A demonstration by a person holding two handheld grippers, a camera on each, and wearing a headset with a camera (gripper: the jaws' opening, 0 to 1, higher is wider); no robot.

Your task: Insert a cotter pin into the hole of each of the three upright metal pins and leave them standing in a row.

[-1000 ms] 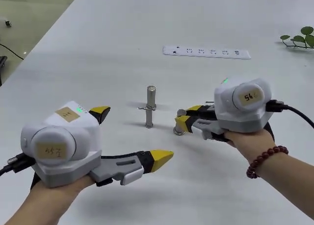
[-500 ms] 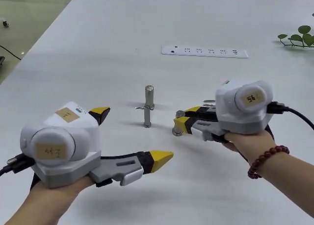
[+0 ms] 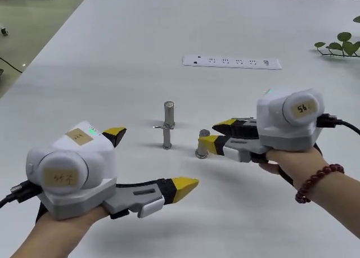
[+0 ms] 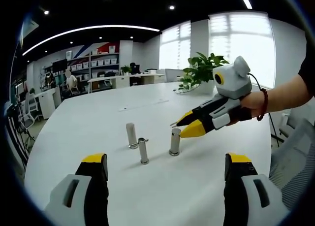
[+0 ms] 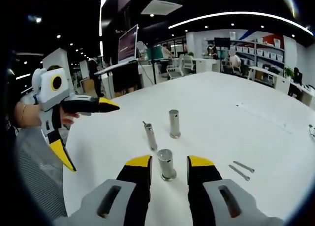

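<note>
Three upright metal pins stand mid-table. The far pin [image 3: 169,113] is bare. The pin in front of it [image 3: 166,139] carries a cotter pin [image 3: 160,125] through its top. The third pin [image 3: 201,144] [image 5: 166,163] stands at the tips of my right gripper [image 3: 216,135] [image 5: 169,162], between its jaws; a gap shows on each side, so that gripper is open. My left gripper [image 3: 150,159] [image 4: 166,159] hovers at lower left, wide open and empty, well short of the pins. Two loose cotter pins [image 5: 241,169] lie on the table right of the right gripper.
A white power strip [image 3: 232,62] lies farther back on the white table [image 3: 112,61]. A green plant [image 3: 340,44] stands at the far right edge. Office shelves and desks stand beyond the table.
My right gripper has drawn back a little to the right, so the third pin now stands at its tips. The left gripper has held still.
</note>
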